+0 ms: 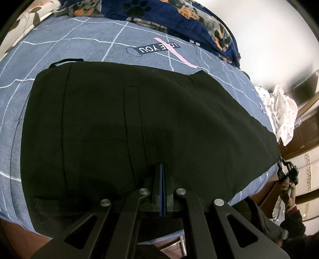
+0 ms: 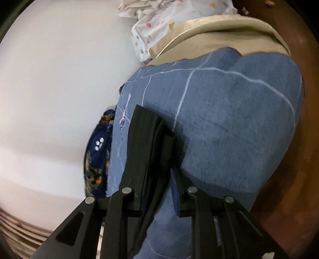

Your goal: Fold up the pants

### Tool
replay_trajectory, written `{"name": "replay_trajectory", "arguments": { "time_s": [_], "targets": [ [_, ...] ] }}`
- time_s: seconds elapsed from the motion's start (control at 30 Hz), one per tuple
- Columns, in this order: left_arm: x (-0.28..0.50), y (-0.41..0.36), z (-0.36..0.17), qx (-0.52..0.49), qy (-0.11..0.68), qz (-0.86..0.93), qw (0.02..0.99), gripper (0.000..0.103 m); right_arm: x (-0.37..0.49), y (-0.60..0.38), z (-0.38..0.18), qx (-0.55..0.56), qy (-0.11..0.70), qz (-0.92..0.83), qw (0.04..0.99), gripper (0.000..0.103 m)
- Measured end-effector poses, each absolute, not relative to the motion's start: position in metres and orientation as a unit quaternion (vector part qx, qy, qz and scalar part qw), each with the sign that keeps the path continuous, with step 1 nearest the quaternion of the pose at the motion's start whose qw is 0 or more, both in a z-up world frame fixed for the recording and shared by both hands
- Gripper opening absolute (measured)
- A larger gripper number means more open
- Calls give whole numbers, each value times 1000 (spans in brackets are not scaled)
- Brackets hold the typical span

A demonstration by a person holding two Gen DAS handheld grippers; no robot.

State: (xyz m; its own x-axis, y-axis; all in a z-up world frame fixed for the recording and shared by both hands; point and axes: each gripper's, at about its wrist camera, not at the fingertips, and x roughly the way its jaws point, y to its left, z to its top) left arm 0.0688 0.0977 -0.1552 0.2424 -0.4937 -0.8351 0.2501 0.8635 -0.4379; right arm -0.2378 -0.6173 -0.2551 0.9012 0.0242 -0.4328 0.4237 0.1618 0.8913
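Black pants (image 1: 123, 127) lie flat across a blue checked bed cover (image 1: 39, 49), waistband at the left, legs running to the right edge. My left gripper (image 1: 162, 169) is shut, its blue pads pressed together just above the pants' near edge; I cannot tell if cloth is pinched between them. My right gripper shows at the far right of the left wrist view (image 1: 287, 169), at the leg ends. In the right wrist view the right gripper (image 2: 157, 143) has its jaws apart around the black leg hems (image 2: 145, 139), over the bed's edge.
A dark blue dog-print blanket (image 1: 179, 18) lies along the back of the bed by a white wall. White patterned cloth (image 1: 283, 111) is heaped at the right end. Wooden furniture (image 1: 307, 111) stands beyond it. The brown bed frame (image 2: 289, 179) runs beside the cover.
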Motion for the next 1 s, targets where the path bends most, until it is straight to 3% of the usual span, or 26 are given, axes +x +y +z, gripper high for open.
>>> {"name": "replay_trajectory", "arguments": {
  "time_s": [0.17,0.3,0.47,0.6,0.93,0.97,1.0],
  "targets": [
    [68,97,-155,-107,568,-238,781,2,-265,-619,-282,704,95,-114,695,17],
    [68,97,-155,-107,568,-238,781,2,-272,-624,-291,725,92,-126,671,2],
    [68,97,-155,-110,567,-238,781,2,-262,-631,-279,703,129,-141,685,4],
    [68,96,-155,-109,569,-237,780,2,-254,-632,-271,695,129,-130,695,22],
    [69,96,-155,-108,569,-237,780,2,-227,-634,-260,661,168,-140,718,17],
    [69,95,-155,-107,569,-237,780,2,-225,-633,-257,647,181,-151,725,7],
    [69,96,-155,-107,569,-237,780,2,-223,-632,-253,631,199,-165,732,5]
  ]
}}
